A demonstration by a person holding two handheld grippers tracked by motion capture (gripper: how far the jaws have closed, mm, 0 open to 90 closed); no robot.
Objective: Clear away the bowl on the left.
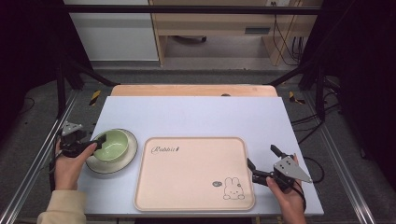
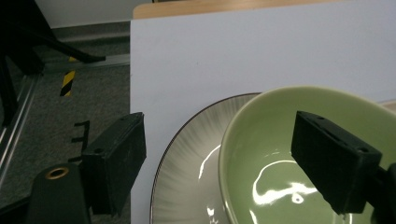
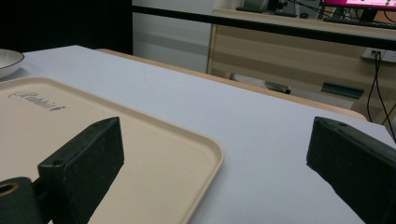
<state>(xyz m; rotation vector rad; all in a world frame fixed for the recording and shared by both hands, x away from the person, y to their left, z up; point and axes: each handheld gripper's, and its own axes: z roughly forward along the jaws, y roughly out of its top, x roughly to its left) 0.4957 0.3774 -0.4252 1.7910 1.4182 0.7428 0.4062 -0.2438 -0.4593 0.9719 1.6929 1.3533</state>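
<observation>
The green bowl [image 1: 112,144] sits on a pale ribbed plate [image 1: 128,158] near the left edge of the table [image 1: 196,114], just left of the beige tray [image 1: 191,175]. The plate's right rim lies just beside the tray's left edge; contact cannot be confirmed.

The left gripper [image 1: 95,142] is at the bowl's left side. In the left gripper view, its 2 jaws stand apart and straddle the bowl's [image 2: 289,163] rim: 1 jaw hangs over the inside of the bowl, the other sits outside, past the plate's [image 2: 191,163] left rim. Neither pad presses on the rim.

The right gripper [image 1: 262,161] is near the table's right front corner, at the tray's right edge. In the right gripper view its jaws are wide apart with nothing between them; 1 jaw is over the tray's [image 3: 154,154] surface, the other over bare table [image 3: 261,140]. The tray bears the word "Rabbit" and a rabbit drawing [image 1: 232,188] toward its front right corner.
</observation>
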